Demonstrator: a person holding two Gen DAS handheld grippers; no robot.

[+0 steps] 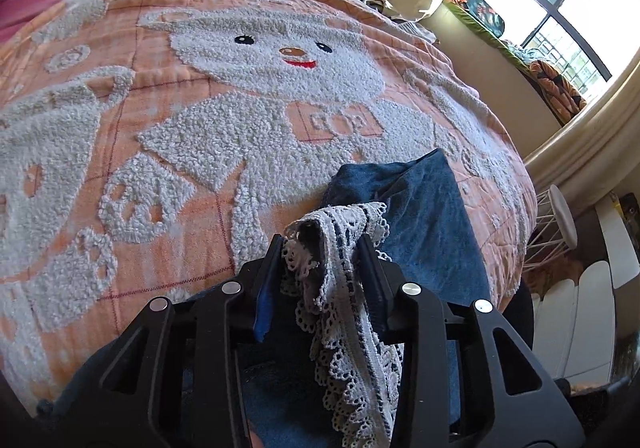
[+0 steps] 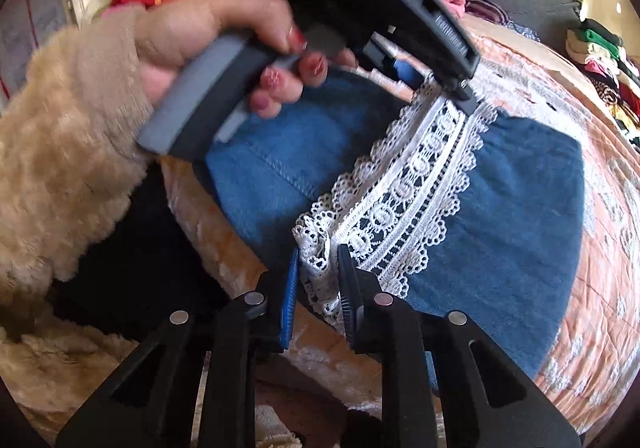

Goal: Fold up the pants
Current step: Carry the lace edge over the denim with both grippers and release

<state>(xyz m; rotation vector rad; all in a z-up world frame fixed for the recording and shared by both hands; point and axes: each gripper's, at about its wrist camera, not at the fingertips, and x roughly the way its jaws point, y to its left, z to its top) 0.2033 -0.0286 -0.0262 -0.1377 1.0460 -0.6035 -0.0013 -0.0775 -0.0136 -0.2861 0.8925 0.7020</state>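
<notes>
So the blanket covers the whole bed, and the pants lie on it near the edge, lace trim running across. Left gripper is clamped on one end of that lace, right gripper pinches the other end.

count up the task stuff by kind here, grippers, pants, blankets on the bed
hand-held gripper: 2, the left hand-held gripper and the right hand-held gripper, each shut on the lace trim
pants: 1, the blue pants
blanket: 1, the orange bear blanket
total: 4
</notes>
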